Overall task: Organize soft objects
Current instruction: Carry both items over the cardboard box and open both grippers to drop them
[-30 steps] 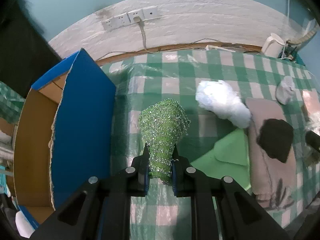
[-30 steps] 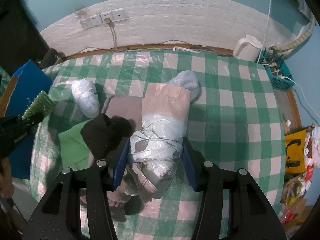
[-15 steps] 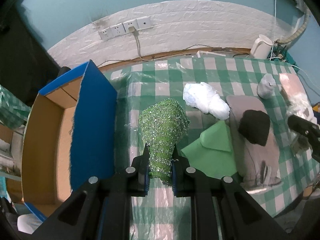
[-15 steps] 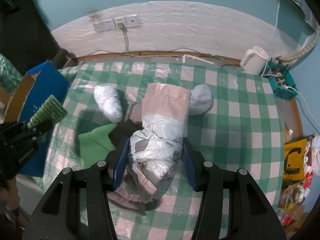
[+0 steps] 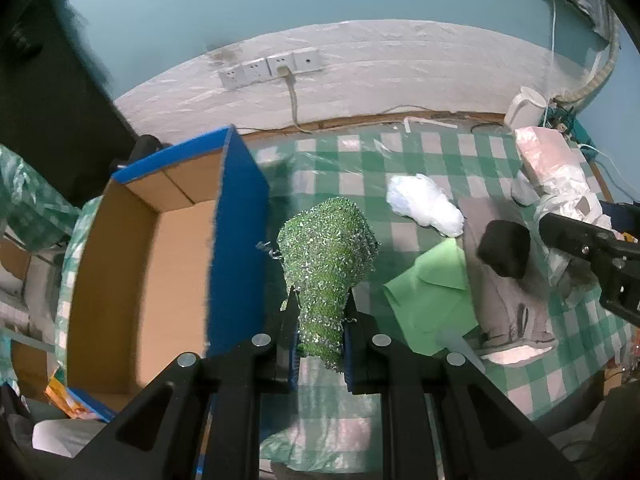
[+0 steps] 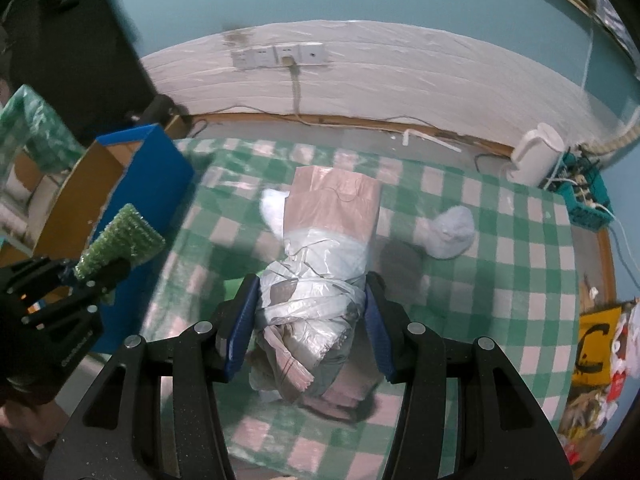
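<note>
1. Cardboard, blue outside and brown within, makes up the open box [image 5: 132,264] at my left, just off the checked table [image 5: 472,160]; it looks like the drop place.
2. Plastic-wrapped bundle [image 6: 320,276] hangs in my right gripper [image 6: 308,324], fingers wide around its bulk and pressing both sides, above the cloth.
3. Glittery green scrubber [image 5: 326,272] sits pinched in my left gripper [image 5: 320,336], fingers narrow on its lower end, beside the box's near wall.
4. Carrying is the step in hand, I judge; next I must swing left over the rim and let go.
5. White wad [image 5: 424,204], green cloth [image 5: 432,296] and black lump [image 5: 505,246] wait on the table; what lies under them is unclear.
</note>
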A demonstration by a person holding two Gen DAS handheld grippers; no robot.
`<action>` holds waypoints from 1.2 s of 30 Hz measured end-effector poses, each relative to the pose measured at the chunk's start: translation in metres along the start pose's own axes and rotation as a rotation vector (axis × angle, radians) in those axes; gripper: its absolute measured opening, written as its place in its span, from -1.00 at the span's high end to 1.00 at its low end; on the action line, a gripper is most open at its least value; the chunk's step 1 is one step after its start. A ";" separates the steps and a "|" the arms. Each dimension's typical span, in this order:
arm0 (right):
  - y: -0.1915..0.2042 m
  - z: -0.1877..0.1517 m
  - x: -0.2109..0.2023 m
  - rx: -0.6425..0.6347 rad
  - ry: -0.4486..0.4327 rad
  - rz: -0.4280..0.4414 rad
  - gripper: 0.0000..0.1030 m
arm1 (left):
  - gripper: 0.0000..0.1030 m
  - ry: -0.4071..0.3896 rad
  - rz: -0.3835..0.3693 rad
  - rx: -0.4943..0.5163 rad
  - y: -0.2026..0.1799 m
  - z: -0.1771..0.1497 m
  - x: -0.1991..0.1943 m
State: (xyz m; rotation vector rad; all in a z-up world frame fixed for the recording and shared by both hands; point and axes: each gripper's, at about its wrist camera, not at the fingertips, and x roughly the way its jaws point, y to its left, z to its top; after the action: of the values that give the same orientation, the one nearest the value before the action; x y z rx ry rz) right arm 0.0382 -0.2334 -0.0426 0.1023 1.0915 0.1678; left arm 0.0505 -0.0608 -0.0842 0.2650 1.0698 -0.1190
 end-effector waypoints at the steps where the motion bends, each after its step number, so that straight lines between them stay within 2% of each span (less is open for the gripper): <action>1: 0.005 0.001 -0.001 -0.009 -0.002 0.005 0.02 | 0.68 -0.003 0.006 -0.003 0.003 0.000 -0.002; 22: 0.114 0.033 0.000 -0.157 -0.012 0.133 0.02 | 0.68 -0.043 0.032 -0.149 0.087 -0.010 -0.027; 36: 0.178 0.046 0.021 -0.251 0.019 0.194 0.02 | 0.68 -0.013 0.085 -0.266 0.154 -0.024 -0.012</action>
State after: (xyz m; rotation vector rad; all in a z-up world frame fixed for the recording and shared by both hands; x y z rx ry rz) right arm 0.0737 -0.0545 -0.0101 -0.0187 1.0701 0.4786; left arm 0.0589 0.0935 -0.0601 0.0698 1.0470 0.0975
